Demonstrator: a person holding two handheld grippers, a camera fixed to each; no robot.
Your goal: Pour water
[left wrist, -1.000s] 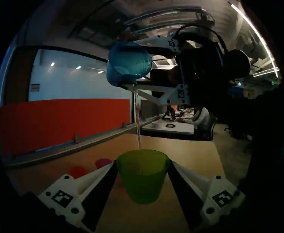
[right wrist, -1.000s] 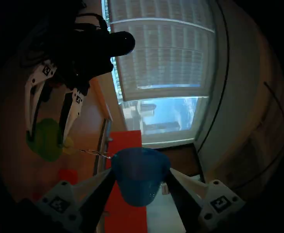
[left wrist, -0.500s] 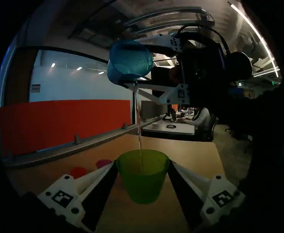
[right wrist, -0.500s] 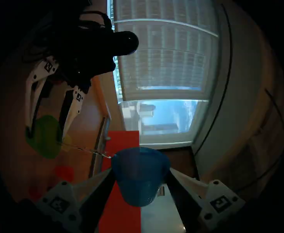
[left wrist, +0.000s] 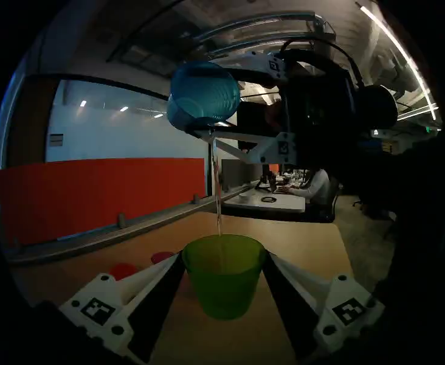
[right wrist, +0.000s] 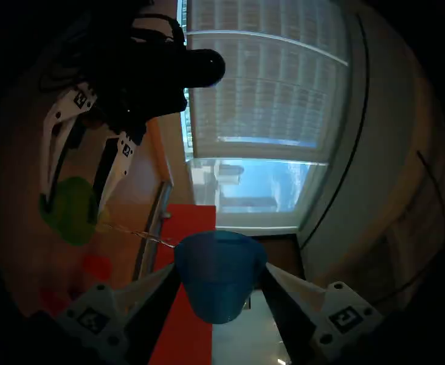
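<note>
In the left gripper view my left gripper [left wrist: 224,274] is shut on a green cup [left wrist: 224,277], held upright above the wooden table [left wrist: 295,240]. Above it the right gripper [left wrist: 222,109] holds a blue cup [left wrist: 202,97] tipped on its side, and a thin stream of water [left wrist: 217,201] falls from its rim into the green cup. In the right gripper view my right gripper [right wrist: 220,283] is shut on the blue cup [right wrist: 219,283]; the stream [right wrist: 134,233] runs toward the green cup [right wrist: 69,210], held by the left gripper [right wrist: 79,176].
Two small round red and pink things [left wrist: 123,271] lie on the table left of the green cup. An orange partition [left wrist: 101,188] and a rail [left wrist: 131,222] run along the table's far edge. A seated person [left wrist: 313,185] is at a desk behind. A bright window [right wrist: 265,121] is ahead in the right gripper view.
The blue cup has tipped slightly further and the right gripper view has rolled a little. Water keeps streaming into the green cup, which stays in place.
</note>
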